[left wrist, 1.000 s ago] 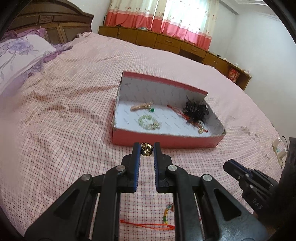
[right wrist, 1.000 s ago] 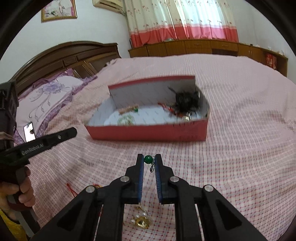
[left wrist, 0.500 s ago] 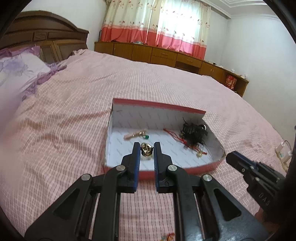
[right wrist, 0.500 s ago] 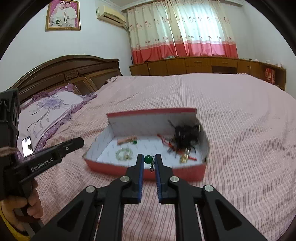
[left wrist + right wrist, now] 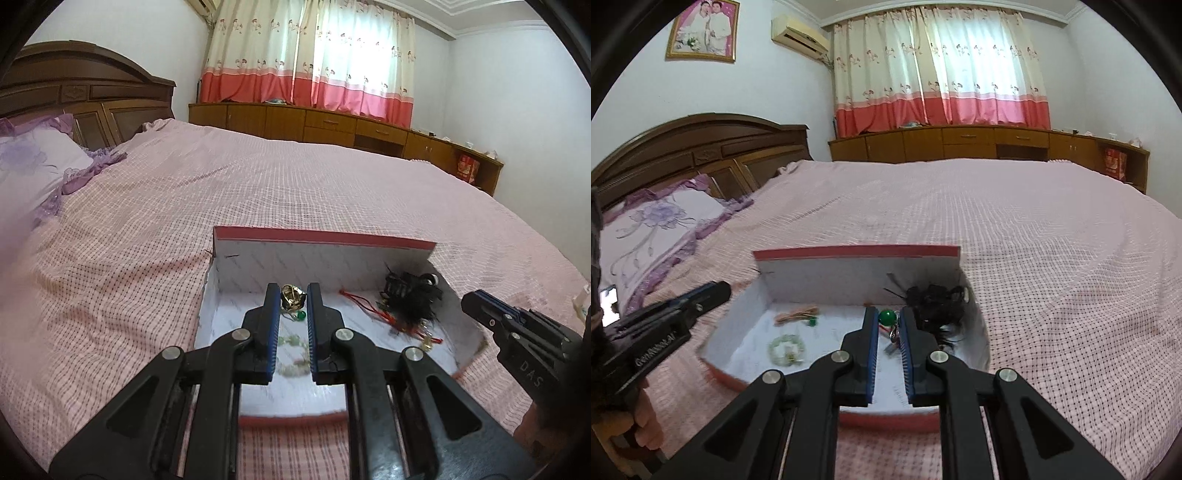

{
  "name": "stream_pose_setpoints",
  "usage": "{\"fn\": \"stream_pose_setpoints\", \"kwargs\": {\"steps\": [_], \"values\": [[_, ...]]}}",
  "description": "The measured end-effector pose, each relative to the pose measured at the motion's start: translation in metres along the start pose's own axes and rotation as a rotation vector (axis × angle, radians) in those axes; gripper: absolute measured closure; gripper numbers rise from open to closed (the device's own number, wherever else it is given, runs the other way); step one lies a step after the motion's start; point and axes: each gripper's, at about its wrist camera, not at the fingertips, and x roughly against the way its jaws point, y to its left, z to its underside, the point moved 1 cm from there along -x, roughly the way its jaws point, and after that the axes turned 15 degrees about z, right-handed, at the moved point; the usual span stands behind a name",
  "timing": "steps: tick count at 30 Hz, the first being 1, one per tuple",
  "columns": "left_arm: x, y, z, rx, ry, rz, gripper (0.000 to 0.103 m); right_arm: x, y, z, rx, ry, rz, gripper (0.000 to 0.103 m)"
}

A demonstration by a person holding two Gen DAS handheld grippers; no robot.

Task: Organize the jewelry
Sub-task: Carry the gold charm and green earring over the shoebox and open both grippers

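Note:
A red shoebox lid (image 5: pixel 325 238) (image 5: pixel 857 252) with a white inside lies on the pink bed. My left gripper (image 5: pixel 292 297) is shut on a gold ring-like piece (image 5: pixel 291 296) and hangs over the box's left half. My right gripper (image 5: pixel 887 317) is shut on a green bead charm (image 5: pixel 886 316), held over the box's right half. Inside the box lie a pale green bead bracelet (image 5: pixel 786 348), a tan clip with a green stone (image 5: pixel 798 315), a red cord (image 5: pixel 364 306) and a black tangled piece (image 5: pixel 412 299) (image 5: pixel 936 301).
The pink checked bedspread (image 5: pixel 147 229) spreads all round the box. Purple pillows (image 5: pixel 657 225) and a wooden headboard (image 5: pixel 701 144) are at the left. Low wooden cabinets (image 5: pixel 979 142) and curtains stand beyond the bed. A hand (image 5: pixel 646 424) holds the left gripper's grip.
Both grippers have moved forward from short of the box to over its inside, each still holding its piece. The loose jewelry on the bedspread near me has dropped out of view.

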Motion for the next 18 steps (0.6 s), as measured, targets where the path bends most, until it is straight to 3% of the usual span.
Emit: {"fn": "stream_pose_setpoints", "kwargs": {"steps": [9, 18], "values": [[-0.033, 0.018, 0.009, 0.023, 0.022, -0.037, 0.097, -0.040, -0.003, 0.004, -0.003, 0.033, 0.047, 0.090], [-0.040, 0.026, 0.013, 0.055, 0.049, -0.041, 0.097, -0.059, -0.002, 0.015, 0.000, 0.090, 0.043, 0.090]]}}
